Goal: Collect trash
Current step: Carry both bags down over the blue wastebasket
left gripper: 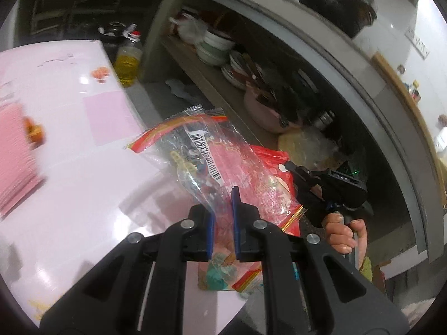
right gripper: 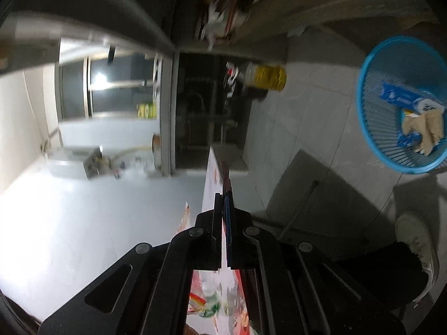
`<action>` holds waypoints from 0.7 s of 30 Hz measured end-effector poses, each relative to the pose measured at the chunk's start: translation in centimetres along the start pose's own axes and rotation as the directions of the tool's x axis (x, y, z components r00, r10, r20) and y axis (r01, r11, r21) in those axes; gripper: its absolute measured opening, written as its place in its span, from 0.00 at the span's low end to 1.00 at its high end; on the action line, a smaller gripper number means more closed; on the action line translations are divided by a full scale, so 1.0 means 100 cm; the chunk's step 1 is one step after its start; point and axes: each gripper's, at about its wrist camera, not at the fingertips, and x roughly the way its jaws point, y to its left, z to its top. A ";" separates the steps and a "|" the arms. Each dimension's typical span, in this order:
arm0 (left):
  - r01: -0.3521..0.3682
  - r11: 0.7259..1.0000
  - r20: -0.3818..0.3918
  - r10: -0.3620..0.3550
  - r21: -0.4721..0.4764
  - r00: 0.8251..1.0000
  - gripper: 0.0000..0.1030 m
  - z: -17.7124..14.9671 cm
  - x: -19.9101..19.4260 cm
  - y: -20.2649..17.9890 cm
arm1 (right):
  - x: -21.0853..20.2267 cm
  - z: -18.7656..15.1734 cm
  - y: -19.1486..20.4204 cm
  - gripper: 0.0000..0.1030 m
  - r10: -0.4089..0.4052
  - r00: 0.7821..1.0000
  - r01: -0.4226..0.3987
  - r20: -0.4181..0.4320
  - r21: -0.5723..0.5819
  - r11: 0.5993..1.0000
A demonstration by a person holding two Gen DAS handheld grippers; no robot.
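1. Left gripper [left gripper: 223, 203]: pads clamped on a clear plastic bag [left gripper: 195, 150] with a barcode label, held above the near edge of the pink table [left gripper: 69, 167].
2. Right gripper [right gripper: 225, 195]: jaws pressed together on a red wrapper [right gripper: 216, 184], seen edge-on.
3. Blue mesh basket [right gripper: 371, 139] on the floor, far right, holding a blue carton [right gripper: 405, 99].

A crumpled clear plastic bag with a red-and-yellow zip strip and a barcode label [left gripper: 195, 153] is pinched between the blue-padded jaws of the left gripper [left gripper: 223, 217] above a glossy pink tabletop [left gripper: 69, 167]. A red printed wrapper [left gripper: 275, 184] is seen just behind it. The right gripper [left gripper: 332, 192], black, is held by a hand [left gripper: 345, 236] beside a shelf of stacked bowls [left gripper: 215, 47].
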 end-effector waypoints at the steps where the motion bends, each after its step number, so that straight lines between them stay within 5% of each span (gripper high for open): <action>1: 0.004 1.000 -0.014 -0.004 0.007 1.000 0.09 0.003 0.008 -0.005 | -0.008 0.005 -0.006 0.02 0.004 1.000 -0.004 0.019 0.013 1.000; 12: 0.018 0.996 -0.208 0.001 0.093 0.978 0.09 0.049 0.121 -0.045 | -0.048 0.061 -0.073 0.02 -0.058 0.979 0.033 0.195 0.129 0.991; 17: -0.019 0.993 -0.280 0.051 0.116 0.959 0.09 0.063 0.175 -0.046 | -0.048 0.091 -0.114 0.02 -0.172 0.947 0.129 0.273 0.167 0.977; 21: -0.030 0.993 -0.308 0.064 0.113 0.949 0.09 0.062 0.198 -0.045 | -0.037 0.104 -0.155 0.06 -0.320 0.893 0.264 0.318 0.206 0.942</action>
